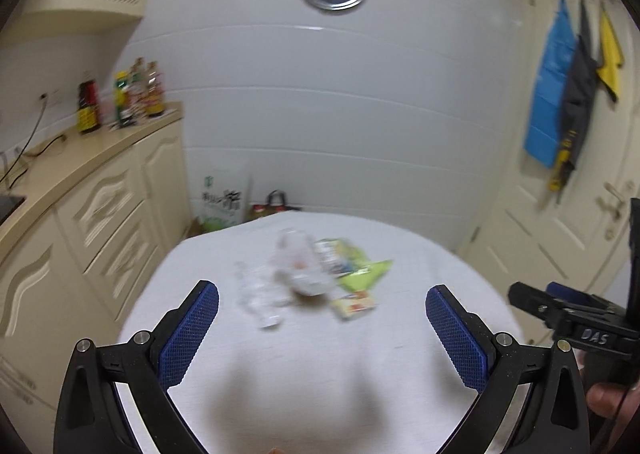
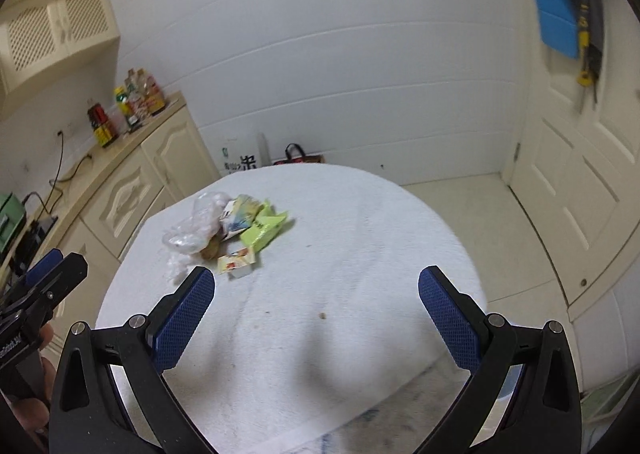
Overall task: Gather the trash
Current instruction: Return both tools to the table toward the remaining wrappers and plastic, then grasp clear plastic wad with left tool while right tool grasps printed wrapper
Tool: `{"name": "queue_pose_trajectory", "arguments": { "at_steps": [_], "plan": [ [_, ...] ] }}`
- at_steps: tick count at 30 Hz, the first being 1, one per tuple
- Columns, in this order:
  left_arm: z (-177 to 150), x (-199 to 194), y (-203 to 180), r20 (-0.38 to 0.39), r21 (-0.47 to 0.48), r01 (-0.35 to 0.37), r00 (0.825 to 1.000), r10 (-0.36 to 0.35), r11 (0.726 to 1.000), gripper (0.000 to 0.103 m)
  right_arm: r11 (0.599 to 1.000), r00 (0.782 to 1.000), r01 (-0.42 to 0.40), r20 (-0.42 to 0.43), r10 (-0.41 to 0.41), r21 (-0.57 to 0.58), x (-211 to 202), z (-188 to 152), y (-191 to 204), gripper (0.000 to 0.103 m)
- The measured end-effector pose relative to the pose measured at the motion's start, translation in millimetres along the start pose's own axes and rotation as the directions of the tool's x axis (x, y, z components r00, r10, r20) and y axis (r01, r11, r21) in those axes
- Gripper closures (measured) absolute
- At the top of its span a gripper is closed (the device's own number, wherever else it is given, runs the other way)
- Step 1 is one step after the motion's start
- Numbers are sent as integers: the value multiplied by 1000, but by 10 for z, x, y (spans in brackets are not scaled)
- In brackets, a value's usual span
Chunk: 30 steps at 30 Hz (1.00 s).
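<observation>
A small heap of trash lies on the white-clothed table (image 1: 320, 354): a crumpled clear plastic bag (image 1: 294, 260), a green wrapper (image 1: 362, 274), a printed packet (image 1: 334, 254), a small yellow-and-white box (image 1: 354, 304) and a brownish lump (image 2: 211, 250). In the right wrist view the same bag (image 2: 200, 224), green wrapper (image 2: 264, 230) and box (image 2: 237, 263) sit at the table's far left. My left gripper (image 1: 322, 312) is open just short of the heap, nothing between its fingers. My right gripper (image 2: 316, 296) is open over bare cloth, right of the heap.
Cream cabinets with a countertop (image 1: 92, 146) carrying bottles (image 1: 120, 98) run along the left. Bags (image 1: 224, 202) stand on the floor behind the table. A door (image 1: 560, 174) with hanging cloths is at the right. A small brown crumb (image 2: 321, 316) lies on the cloth.
</observation>
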State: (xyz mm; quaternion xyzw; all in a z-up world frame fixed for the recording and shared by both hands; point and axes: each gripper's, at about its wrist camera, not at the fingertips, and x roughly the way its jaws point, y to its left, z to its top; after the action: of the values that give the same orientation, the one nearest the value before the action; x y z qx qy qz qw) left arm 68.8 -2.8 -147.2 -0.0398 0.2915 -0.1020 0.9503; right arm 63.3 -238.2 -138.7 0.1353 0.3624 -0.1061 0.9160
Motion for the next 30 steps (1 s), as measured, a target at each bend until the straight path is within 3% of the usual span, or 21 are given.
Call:
{"name": "queue_pose_trajectory", "arguments": {
  "at_steps": [4,11,18,23,26,30],
  "plan": [
    [-71,65,184,-30,-41,-46,999,45,998,1,999,1000,-15,-26,14,-51,195,12,274,0],
    [15,435,191,-82,-53,-84,993,80,995,1,994,997,-31,-74,23,-109,578,63,600,0],
    [242,1185,241,-175,-56,-81,982,70,995,1,983,989,-31,-149,4,-179,1029,15,801,0],
    [391,1895,157,-278,-66,-67,959,47,996,1,980,978,-43,-207,1,-197,1401,-49,849,1],
    [513,2270,57,-312,-78,-60,950,33,995,1,978,973,-48,-231,-1,-205,1616,-72,867,9],
    [589,2731,-78,-355,-57,-62,934,37,996,3,975,963,-55,-269,-5,-215,1883,-108,871,28]
  ]
}}
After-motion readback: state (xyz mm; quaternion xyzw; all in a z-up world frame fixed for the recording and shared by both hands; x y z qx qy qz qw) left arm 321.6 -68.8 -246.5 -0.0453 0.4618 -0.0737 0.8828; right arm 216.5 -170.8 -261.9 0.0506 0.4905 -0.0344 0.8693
